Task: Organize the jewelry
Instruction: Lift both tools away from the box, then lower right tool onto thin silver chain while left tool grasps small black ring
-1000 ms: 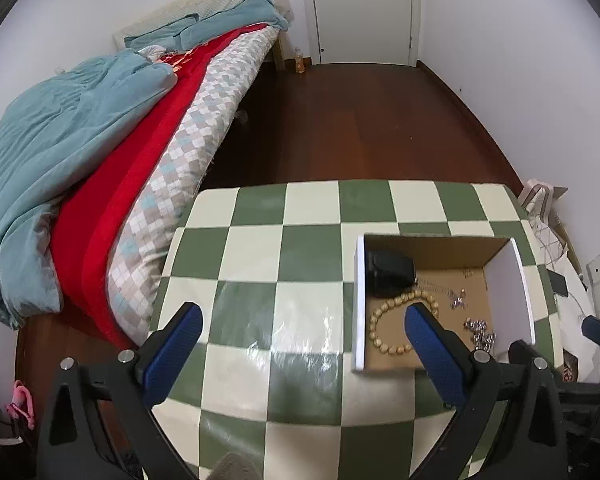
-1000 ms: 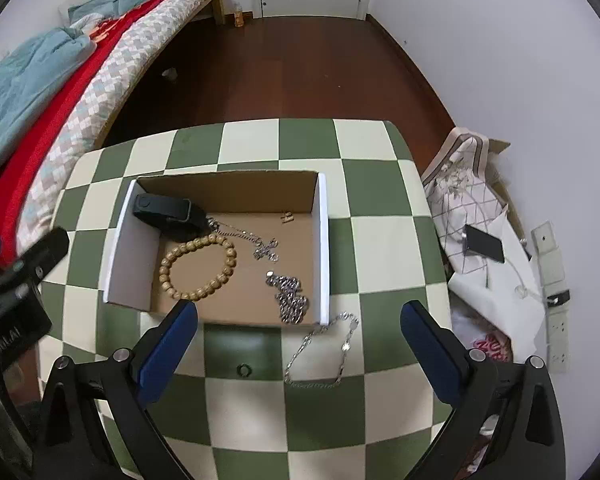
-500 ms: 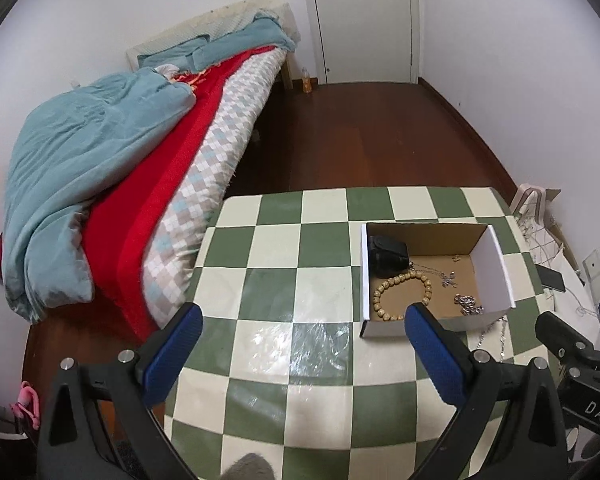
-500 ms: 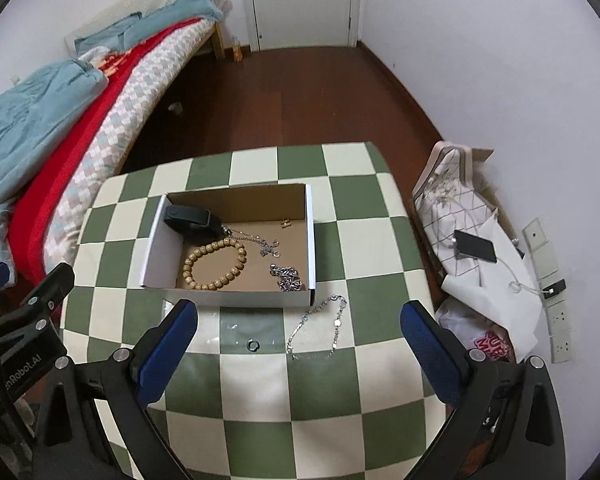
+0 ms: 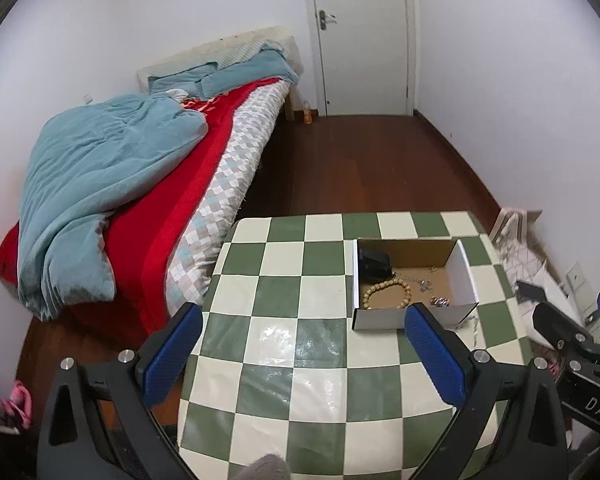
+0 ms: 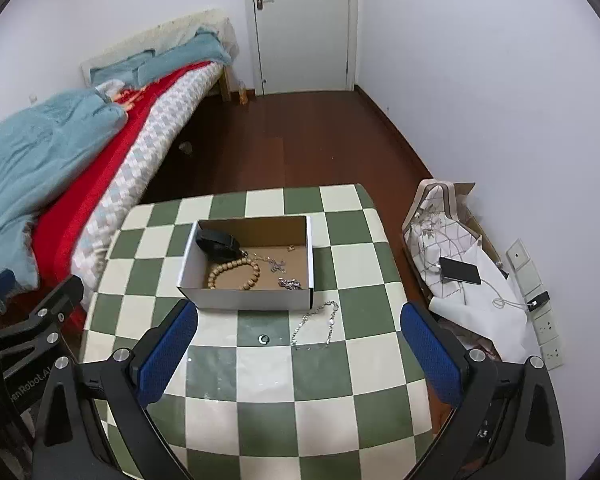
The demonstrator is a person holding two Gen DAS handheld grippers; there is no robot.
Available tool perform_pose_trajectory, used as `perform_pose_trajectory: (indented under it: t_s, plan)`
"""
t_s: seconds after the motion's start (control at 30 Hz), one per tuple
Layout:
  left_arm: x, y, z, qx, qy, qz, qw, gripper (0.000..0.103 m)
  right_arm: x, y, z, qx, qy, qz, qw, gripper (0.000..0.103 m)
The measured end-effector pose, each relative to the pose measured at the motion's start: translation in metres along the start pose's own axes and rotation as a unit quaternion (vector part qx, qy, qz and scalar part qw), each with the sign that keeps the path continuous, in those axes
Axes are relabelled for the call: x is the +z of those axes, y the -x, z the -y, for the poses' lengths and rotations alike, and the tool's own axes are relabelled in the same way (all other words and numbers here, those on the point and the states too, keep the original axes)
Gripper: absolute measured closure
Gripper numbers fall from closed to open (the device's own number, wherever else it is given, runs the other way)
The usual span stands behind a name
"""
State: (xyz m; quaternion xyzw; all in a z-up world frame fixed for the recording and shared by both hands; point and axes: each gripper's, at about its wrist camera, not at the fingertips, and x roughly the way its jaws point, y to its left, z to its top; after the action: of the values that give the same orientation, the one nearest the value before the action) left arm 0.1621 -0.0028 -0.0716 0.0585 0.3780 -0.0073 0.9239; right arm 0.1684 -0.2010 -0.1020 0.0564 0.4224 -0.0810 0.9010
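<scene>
Jewelry left out of the cardboard box (image 6: 244, 302) is a silver chain (image 6: 314, 326) and a small ring (image 6: 264, 338), both lying on the checkered desk (image 6: 320, 384) just in front of the box's near wall. The chain runs roughly toward the box, ahead of the right gripper (image 6: 298, 356), the nearer one (fingers spread wide, empty). The left gripper (image 5: 300, 354) is also wide open and empty, well to the side.
</scene>
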Motion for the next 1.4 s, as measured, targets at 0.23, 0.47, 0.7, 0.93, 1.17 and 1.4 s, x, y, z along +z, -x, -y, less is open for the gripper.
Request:
perform_pose_trajectory:
  t_s: [0.23, 0.47, 0.7, 0.93, 1.17, 1.4]
  plan:
    - [-0.015, 0.002, 0.004, 0.028, -0.004, 0.017, 0.9994, 0.0, -0.017, 0.007, 0.004, 0.003, -0.001, 0.011, 1.0, 0.0]
    - [-0.05, -0.056, 0.017, 0.084, -0.03, -0.027, 0.9957, 0.0, -0.06, -0.065, 0.046, -0.022, -0.057, -0.077, 0.995, 0.001]
    - [-0.074, -0.12, 0.031, 0.113, -0.046, -0.082, 0.9891, 0.0, -0.089, -0.152, 0.064, -0.01, -0.087, -0.141, 0.986, 0.024]
    - [-0.076, -0.157, 0.041, 0.12, -0.055, -0.11, 0.985, 0.0, -0.076, -0.216, 0.055, -0.014, -0.092, -0.14, 0.986, 0.044]
    - [-0.073, -0.167, 0.057, 0.086, -0.065, -0.121, 0.9868, 0.0, -0.075, -0.229, 0.037, -0.042, -0.012, -0.127, 0.991, 0.101]
    - [-0.082, -0.174, 0.107, -0.016, -0.103, -0.15, 0.9831, 0.0, -0.103, -0.206, 0.085, -0.046, -0.062, -0.143, 0.987, 0.102]
